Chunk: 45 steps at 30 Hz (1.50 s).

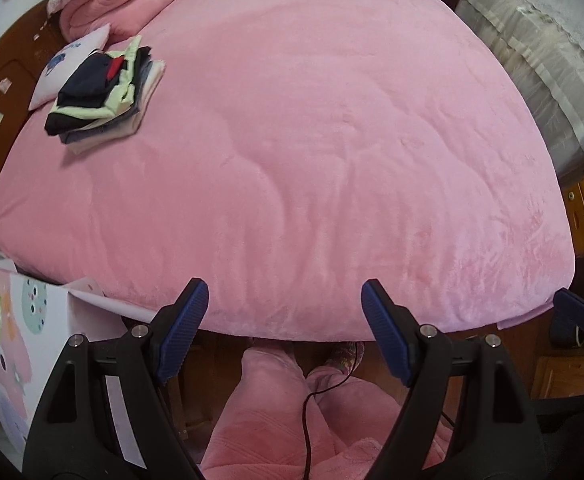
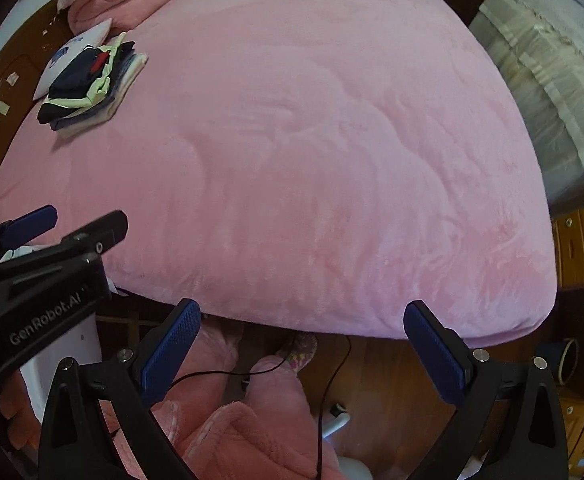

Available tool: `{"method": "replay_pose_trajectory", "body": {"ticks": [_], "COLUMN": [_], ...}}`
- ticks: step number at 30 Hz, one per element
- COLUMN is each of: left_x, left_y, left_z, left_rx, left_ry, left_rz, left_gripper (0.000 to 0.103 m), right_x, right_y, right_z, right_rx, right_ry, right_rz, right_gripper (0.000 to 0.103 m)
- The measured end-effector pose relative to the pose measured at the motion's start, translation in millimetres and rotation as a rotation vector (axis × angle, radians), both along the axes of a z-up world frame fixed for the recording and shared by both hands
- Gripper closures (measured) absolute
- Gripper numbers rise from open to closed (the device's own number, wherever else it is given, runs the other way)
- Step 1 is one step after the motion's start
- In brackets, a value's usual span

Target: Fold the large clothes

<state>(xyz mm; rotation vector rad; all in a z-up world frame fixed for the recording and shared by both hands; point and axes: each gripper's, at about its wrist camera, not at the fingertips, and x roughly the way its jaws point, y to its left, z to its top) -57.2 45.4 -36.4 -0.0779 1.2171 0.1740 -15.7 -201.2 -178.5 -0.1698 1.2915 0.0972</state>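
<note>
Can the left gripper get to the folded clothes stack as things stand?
Probably yes. The left gripper is open and empty at the near edge of the pink bed; only bare cover lies between it and the folded clothes stack at the far left, though the reach looks long.

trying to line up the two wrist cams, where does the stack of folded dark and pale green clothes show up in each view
Left wrist view: the stack of folded dark and pale green clothes lies upper left on the pink fleece bed cover, beside a white printed pillow.
Right wrist view: the stack is again upper left, a little nearer the left edge.
Shared landmark: the white pillow touching the stack's far left side.
</note>
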Motion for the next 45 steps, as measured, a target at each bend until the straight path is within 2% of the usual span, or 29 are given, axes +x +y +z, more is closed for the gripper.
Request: {"method": "replay_pose_trajectory", "body": {"ticks": [6,7,9,13,15,18,24,45], "left_x": [-13.9,-15.6,-17.9,-18.1,-17.5,-15.5,-10.3,3.8], "left_y": [23.5,25.7,28.0,30.8,30.9,29.1,28.5,5.5], "left_z": [2.3,3.4,3.8,3.4,4.1,2.6,1.1,0.6], "left_rx": [-0.033,-0.035,-0.039,-0.034,-0.034,-0.029,-0.041,-0.030], "left_ry": [-0.022,-0.027,-0.026,-0.014,-0.018,-0.010,-0.016,-0.017], "left_rz": [0.064,0.066,0.060,0.045,0.037,0.022,0.029,-0.029], "left_gripper": [0.026,0.026,0.019,0.018,0.015,0.001,0.000,0.001], "right_x": [-1.6,-1.7,0.9,6.1,8.4,11.4,11.5,10.6], "right_y": [6.7,7.0,5.4,1.8,1.2,-0.1,-0.8,-11.7], "right_z": [1.6,3.5,5.5,9.6,9.9,11.5,16.1,16.4], "right_rx": [0.018,0.031,0.044,0.061,0.069,0.076,0.077,0.070], "right_ry": [0.002,0.000,-0.010,-0.018,-0.018,-0.023,-0.050,-0.037], "right_rz": [0.003,-0.004,-0.020,-0.056,-0.068,-0.072,-0.087,-0.149], "right_gripper": [0.001,0.001,0.000,0.000,0.000,0.000,0.000,0.000]}}
